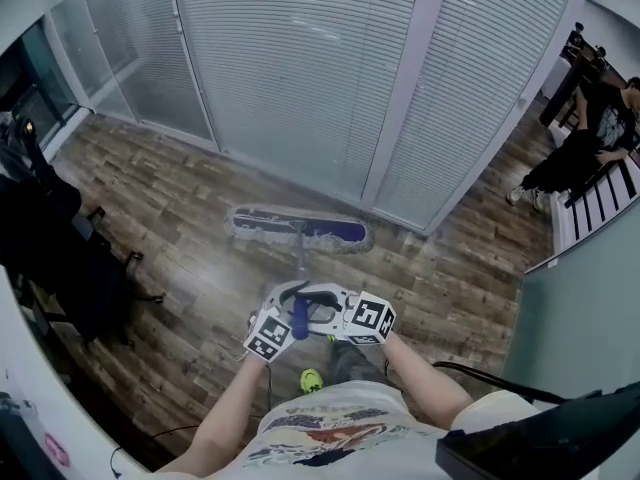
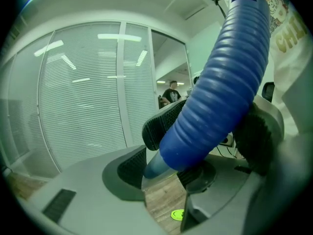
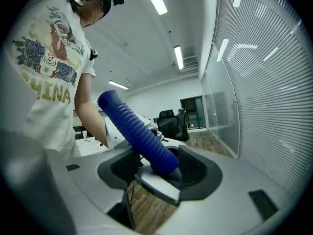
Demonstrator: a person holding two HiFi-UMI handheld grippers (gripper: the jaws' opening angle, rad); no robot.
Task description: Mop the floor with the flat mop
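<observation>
Mop head (image 1: 300, 230) lies flat on the wood floor (image 1: 180, 208) at the far side, near the blinds wall (image 1: 300, 68), with its thin pole (image 1: 300, 258) running back toward me. I've got the left hand-held gripper (image 2: 181, 148) and the right hand-held gripper (image 3: 159, 166) both clenched on the blue ribbed grip (image 1: 299, 318) at the pole's near end. I judge the flat mop light, with a stiff pole and floppy fringe; the ribbed sleeve looks non-slip, the right place to hold.
</observation>
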